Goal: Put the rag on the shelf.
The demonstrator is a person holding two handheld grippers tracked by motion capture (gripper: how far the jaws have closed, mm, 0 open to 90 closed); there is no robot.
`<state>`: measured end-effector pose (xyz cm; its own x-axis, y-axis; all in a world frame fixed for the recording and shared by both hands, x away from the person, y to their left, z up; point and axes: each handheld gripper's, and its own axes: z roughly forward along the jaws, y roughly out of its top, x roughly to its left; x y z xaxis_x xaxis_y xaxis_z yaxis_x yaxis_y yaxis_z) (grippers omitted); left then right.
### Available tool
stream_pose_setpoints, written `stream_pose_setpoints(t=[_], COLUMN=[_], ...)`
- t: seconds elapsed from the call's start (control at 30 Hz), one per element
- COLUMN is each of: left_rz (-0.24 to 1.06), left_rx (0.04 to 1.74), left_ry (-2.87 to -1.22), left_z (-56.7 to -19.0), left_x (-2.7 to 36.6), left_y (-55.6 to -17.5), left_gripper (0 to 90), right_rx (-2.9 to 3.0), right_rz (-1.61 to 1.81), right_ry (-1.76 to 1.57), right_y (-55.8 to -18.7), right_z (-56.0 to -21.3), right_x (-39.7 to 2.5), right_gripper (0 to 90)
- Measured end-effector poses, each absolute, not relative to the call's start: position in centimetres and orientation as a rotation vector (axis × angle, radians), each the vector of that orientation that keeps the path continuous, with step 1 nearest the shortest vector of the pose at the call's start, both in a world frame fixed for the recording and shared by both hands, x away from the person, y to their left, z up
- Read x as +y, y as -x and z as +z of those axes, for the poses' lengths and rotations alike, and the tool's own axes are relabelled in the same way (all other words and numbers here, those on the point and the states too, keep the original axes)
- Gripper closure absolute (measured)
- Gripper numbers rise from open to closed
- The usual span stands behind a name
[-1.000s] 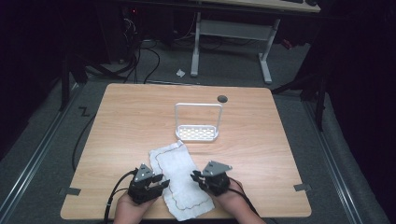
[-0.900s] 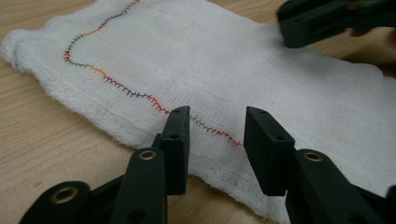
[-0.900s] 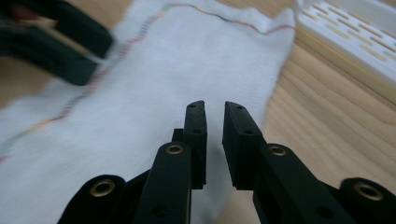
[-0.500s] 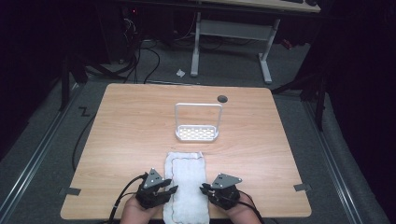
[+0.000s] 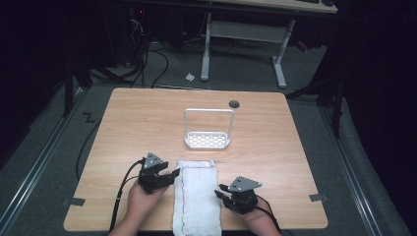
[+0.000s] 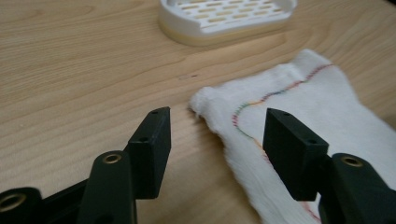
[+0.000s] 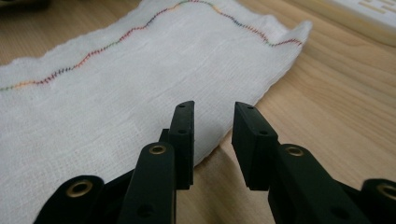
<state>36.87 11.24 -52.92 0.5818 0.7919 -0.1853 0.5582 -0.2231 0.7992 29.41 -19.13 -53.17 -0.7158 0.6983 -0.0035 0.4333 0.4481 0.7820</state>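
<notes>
The left hand-held gripper point(image 5: 169, 176) is hovering with jaws spread wide, holding nothing; the right hand-held gripper point(image 5: 220, 193) is sitting nearer the person, jaws parted narrowly.

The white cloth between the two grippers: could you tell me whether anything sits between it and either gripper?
Nothing visible does. The white cloth lies flat between the left gripper and right gripper, both open at its edges. The white rack stands farther back.

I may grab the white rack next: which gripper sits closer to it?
Left. The left gripper sits beside the cloth's far end, nearer the white rack; the right gripper sits farther back.
</notes>
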Motion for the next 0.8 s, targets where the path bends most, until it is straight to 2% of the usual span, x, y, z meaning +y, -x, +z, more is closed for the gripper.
stream_pose_setpoints(t=[0.23,0.37,0.5,0.57,0.63,0.73,0.8], left_rz=[0.314,0.311,0.305,0.286,0.288,0.293,0.266], left_rx=[1.108,1.101,1.094,1.097,1.098,1.087,1.085], left_ry=[-1.956,-1.949,-1.944,-1.937,-1.94,-1.955,-1.951], left_z=[-53.9,-54.0,-54.1,-54.1,-54.2,-54.2,-54.2], left_x=[9.9,9.5,8.9,8.8,8.6,8.4,8.5], left_y=[-38.7,-38.8,-38.5,-38.5,-38.4,-38.3,-38.4], left_gripper=[43.3,47.3,55.6,64.6,68.2,77.6,80.6], right_rx=[2.375,2.355,2.331,2.289,2.272,2.235,2.244], right_rz=[1.139,1.142,1.161,1.152,1.155,1.137,1.104], right_ry=[-0.986,-1.0,-1.036,-1.075,-1.118,-1.167,-1.212], right_y=[-29.8,-29.9,-30.3,-30.9,-31.9,-34.4,-36.0], right_z=[-53.4,-53.4,-53.3,-53.1,-52.8,-52.5,-52.8], right_x=[-19.7,-19.8,-19.7,-19.4,-19.2,-18.1,-17.4], right_gripper=[67.7,62.1,61.2,63.2,64.0,60.5,58.8])
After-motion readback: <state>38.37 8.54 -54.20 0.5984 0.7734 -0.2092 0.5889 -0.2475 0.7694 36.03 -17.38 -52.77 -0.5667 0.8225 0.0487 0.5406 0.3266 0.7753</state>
